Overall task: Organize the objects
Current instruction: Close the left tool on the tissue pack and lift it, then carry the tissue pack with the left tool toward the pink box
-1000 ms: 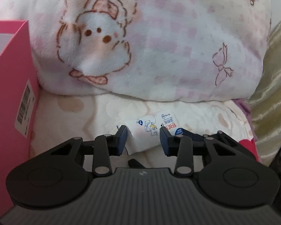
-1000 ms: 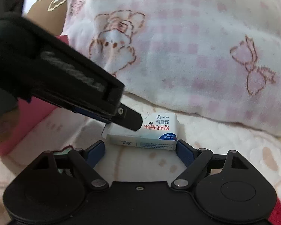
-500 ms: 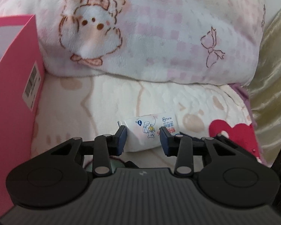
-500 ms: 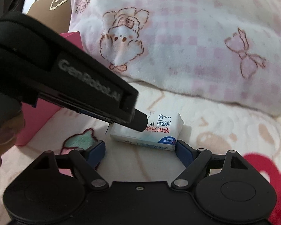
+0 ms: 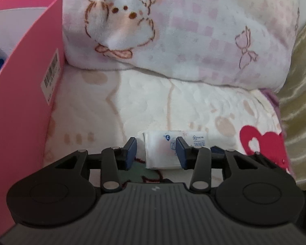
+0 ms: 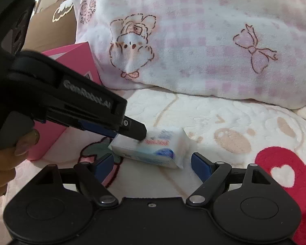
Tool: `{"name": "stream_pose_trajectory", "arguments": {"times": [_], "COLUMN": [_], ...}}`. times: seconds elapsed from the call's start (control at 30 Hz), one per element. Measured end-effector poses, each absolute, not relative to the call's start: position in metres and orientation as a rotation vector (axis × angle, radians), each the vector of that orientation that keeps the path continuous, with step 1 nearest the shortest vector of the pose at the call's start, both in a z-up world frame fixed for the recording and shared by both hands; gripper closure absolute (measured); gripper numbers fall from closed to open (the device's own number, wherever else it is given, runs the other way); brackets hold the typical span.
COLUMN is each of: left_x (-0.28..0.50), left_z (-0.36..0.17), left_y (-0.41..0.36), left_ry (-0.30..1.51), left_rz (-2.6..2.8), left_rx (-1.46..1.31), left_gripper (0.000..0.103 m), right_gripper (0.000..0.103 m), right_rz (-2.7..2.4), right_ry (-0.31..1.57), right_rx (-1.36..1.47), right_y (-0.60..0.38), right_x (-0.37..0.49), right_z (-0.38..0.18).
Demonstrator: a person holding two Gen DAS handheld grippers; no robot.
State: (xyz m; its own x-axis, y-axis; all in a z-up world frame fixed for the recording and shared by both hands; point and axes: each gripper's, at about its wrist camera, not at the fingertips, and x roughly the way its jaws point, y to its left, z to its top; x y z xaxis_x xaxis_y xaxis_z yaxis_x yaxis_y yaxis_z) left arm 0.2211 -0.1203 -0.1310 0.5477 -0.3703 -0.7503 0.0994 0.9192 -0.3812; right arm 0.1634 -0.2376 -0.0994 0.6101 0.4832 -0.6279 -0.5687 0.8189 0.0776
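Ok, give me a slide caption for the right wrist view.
Left gripper touches a tissue pack lying on the blanket, open right gripper waiting before it, pink box behind.

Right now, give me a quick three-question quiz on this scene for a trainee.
1. True or false: the right gripper's jaws are clamped on the tissue pack.
2. The open box left of the pack is: A pink, B green, C blue?
3. Which gripper's tip sits over the pack's top?
Key: 1 false, the jaws stand wide, clear of the pack. 2 A. 3 the left gripper.
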Motion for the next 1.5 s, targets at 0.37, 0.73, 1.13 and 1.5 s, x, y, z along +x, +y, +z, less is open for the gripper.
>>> {"name": "stream_pose_trajectory", "arguments": {"times": [0.37, 0.73, 1.13, 1.5], "left_x": [0.218, 0.205, 0.171, 0.136], "left_z": [-0.133, -0.134, -0.130, -0.122], "left_y": [-0.121, -0.115, -0.106, -0.101], "left_ry": [0.996, 1.013, 1.023, 1.001], "left_rz": [-0.295, -0.326, -0.346, -0.356], "left_rx": [-0.404, -0.443, -0.486, -0.471], "left_gripper": [0.072, 0.072, 0.073, 0.073], "right_gripper": [0.014, 0.014, 0.019, 0.019], "right_rz": [0.608, 0.578, 0.551, 0.531], "right_ry": [0.662, 0.642, 0.678, 0.698], "right_rx": [-0.193, -0.200, -0.225, -0.242], "right_y": [-0.225, -0.224, -0.225, -0.223], "right_x": [0.167, 0.156, 0.127, 0.092], "right_z": [-0.111, -0.106, -0.094, -0.079]}}
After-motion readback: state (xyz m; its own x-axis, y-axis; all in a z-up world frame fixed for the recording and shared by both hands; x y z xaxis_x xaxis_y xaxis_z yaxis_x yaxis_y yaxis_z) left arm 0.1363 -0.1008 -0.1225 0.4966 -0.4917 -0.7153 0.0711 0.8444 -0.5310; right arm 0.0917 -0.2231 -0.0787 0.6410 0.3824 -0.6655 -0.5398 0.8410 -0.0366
